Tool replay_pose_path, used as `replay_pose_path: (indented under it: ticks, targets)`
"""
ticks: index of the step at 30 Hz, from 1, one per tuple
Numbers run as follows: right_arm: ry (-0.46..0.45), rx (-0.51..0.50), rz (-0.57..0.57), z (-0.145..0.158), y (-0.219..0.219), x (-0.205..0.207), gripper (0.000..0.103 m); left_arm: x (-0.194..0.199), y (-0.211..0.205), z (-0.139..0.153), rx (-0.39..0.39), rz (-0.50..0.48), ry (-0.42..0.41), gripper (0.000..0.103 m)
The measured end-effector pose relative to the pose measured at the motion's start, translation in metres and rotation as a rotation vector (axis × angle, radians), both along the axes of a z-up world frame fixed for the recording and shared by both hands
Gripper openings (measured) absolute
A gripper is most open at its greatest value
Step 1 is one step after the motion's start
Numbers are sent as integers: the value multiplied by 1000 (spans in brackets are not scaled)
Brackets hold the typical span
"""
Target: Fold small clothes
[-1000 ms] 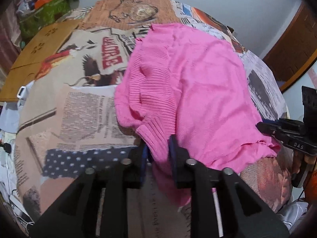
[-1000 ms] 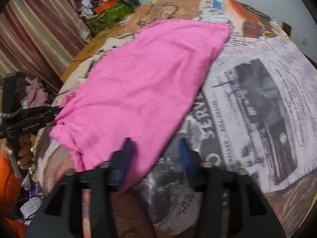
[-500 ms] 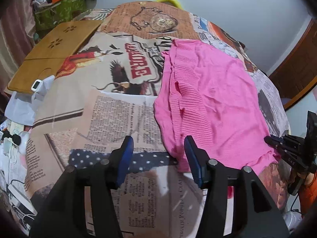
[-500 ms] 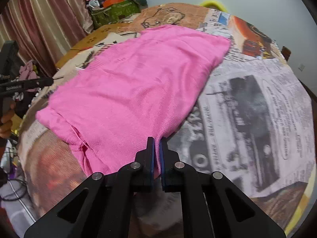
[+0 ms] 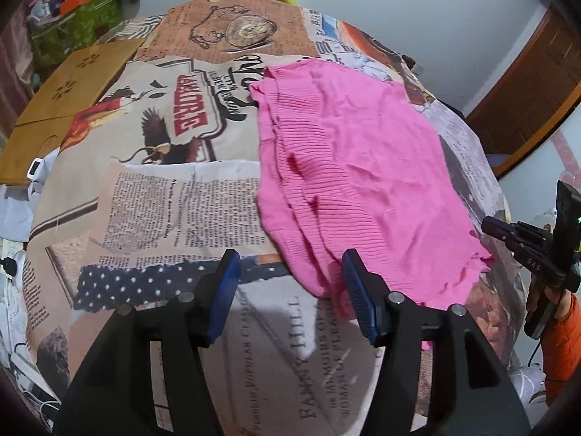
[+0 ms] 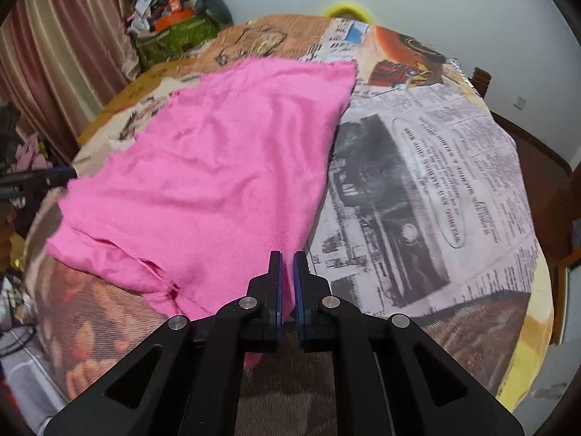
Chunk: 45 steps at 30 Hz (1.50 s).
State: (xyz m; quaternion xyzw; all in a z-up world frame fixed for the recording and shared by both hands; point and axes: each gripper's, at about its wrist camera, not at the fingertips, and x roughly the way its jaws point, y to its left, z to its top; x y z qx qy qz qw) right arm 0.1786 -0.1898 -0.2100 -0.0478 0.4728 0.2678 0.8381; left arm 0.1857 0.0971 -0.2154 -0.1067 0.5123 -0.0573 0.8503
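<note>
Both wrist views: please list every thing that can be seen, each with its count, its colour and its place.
pink knit garment: one, pink, flat on the cover, near corner between the right jaws
newspaper-print cover: one, beige, grey and brown, spread under the garment
wooden board: one, light brown, far left on the cover
green box: one, green, clutter on top, far left behind the cover
curtain: one, brown striped, left wall
left gripper: one, black with blue pads, jaws opening, nothing between them
right gripper: one, black with blue pads, shut on the garment's corner
</note>
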Motion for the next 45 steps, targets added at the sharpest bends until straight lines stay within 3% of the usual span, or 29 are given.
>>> replay_pose_path:
  ticks: [2,4,5,11,16,20,23,26,27,29,31,34,45]
  targets:
    - [7,29,-15,3,-4,-2,14,1,-3,-2,-15,-4,12,58]
    - [21,57,-26,3,-6,-6,31,2,-4,-7,-37,-7,33,58]
    - [26,64,-28,2,-7,-6,34,3,-5,-10,-53,-9,44,58]
    - [90,69,-11,-15,-2,-9,35,4,-2,-9,-127,14,45,58]
    - [99,77,1,-20,0,-11,36,4,2,6,-127,22,8,58]
    - [107,90,2,-21,-1,-10,36,8,-2,-2,-125,6,34,58]
    - [109,101,3,-23,-1,-11,33,11,-9,-17,-145,-16,78,58]
    - [117,122,6,-26,-1,-11,19,11,-19,-20,-113,-42,49,58]
    - [121,129,9,-27,0,-12,12,12,-21,-21,-107,-50,44,54]
    - [117,126,16,-27,2,-12,9,14,-22,-23,-131,-56,41,42]
    - [100,114,26,-25,4,-14,7,16,-22,-24,-145,-60,40,22]
    - [78,113,31,-22,4,-16,5,17,-23,-23,-153,-61,35,13]
    - [-57,186,26,25,-5,-7,5,29,-19,32,-103,-63,-121,9]
